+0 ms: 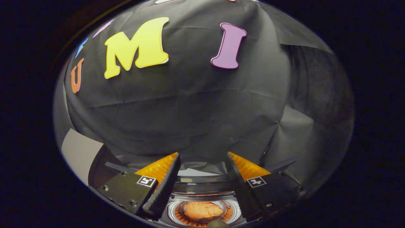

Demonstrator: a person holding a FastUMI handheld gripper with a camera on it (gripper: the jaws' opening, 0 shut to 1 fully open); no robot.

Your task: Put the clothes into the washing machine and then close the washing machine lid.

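Gripper [202, 158] hangs wide open, holding nothing; below between its fingers, orange clothes [202, 210] lie inside the washing machine [202, 187] drum.

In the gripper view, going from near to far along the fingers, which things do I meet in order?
Orange clothes in the washing machine drum → open gripper, holding nothing → black cloth wall.

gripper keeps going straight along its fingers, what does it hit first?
Probably the booth wall. The gripper is open and holds nothing, and the gap between its fingers frames the black cloth. The washing machine, orange cloth inside, sits below that line. Depth to the wall is unclear.
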